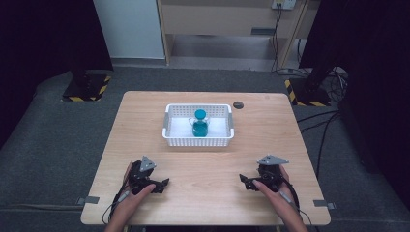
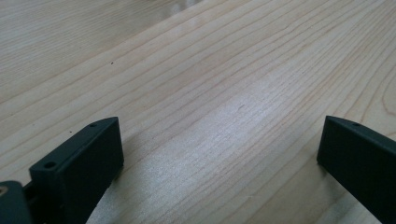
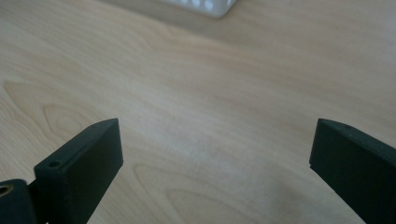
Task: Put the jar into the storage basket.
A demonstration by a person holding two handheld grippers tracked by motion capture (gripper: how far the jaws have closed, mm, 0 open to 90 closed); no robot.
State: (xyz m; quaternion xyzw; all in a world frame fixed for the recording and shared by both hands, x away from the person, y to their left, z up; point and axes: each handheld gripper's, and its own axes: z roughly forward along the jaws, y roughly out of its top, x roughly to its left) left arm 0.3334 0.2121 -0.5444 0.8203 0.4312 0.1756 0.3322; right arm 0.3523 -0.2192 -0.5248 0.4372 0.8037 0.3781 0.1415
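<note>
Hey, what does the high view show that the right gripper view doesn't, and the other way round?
High view alone: the whole white basket with a teal bottle standing in it, a dark round spot on the table, both hands, the left gripper, and the floor around.

Right gripper view alone: a close look between the right gripper's jaws, set wide apart over bare wood.

Shared: the wooden table, the right gripper, and the basket, of which the right gripper view catches just a corner at its top edge.

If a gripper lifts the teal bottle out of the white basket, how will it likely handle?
The teal round-capped bottle stands upright in the white perforated plastic basket, so a sideways nudge may tip it. It looks glossy, probably slippery and rigid.
</note>
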